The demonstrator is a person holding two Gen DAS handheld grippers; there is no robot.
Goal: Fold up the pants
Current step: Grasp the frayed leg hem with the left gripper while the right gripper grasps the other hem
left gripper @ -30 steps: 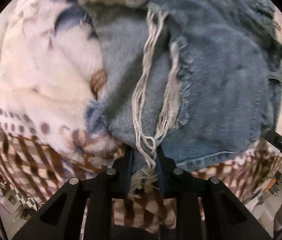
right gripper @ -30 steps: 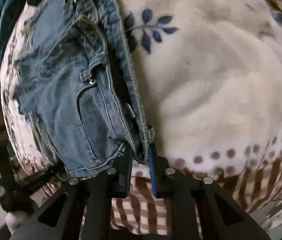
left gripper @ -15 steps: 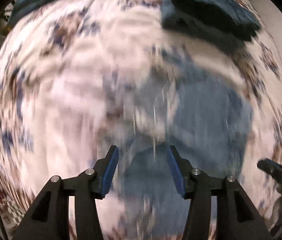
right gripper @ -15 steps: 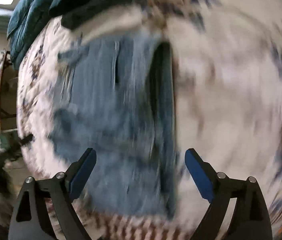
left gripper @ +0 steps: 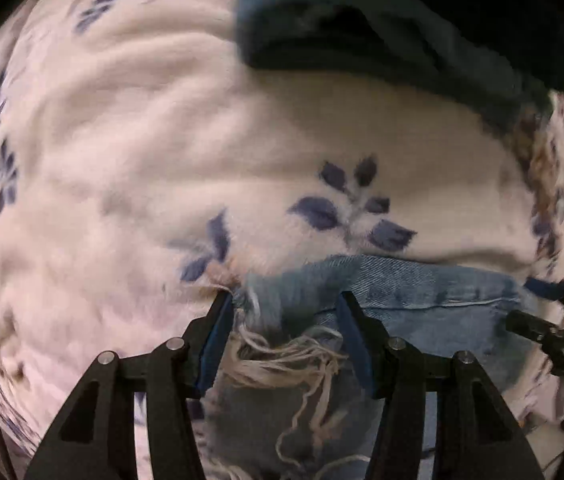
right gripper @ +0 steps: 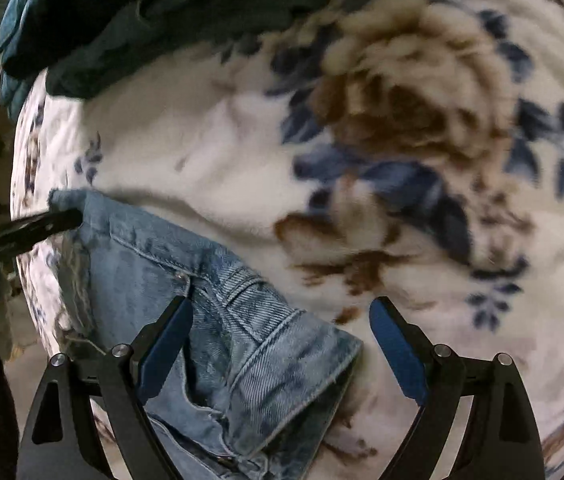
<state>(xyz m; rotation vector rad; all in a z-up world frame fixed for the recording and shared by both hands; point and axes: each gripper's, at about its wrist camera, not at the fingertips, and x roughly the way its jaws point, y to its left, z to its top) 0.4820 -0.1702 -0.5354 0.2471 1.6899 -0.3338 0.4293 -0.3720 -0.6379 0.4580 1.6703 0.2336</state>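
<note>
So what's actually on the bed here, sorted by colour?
Light blue: 1, the frayed denim pants
Dark teal: 1, the bundled fabric pile
White with blue and brown flowers: 1, the fleece blanket
Black with blue pads: 2, the left gripper and right gripper
Total: 5

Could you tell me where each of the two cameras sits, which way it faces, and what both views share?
Left wrist: mounted on the left hand-held gripper, looking forward along its open fingers at the frayed end of the jeans on the floral blanket; the right hand-held gripper shows at the right edge.
Right wrist: mounted on the right hand-held gripper, facing the jeans' waistband between its open fingers; the left hand-held gripper enters from the left.
Shared: jeans, blanket, dark teal bedding.
</note>
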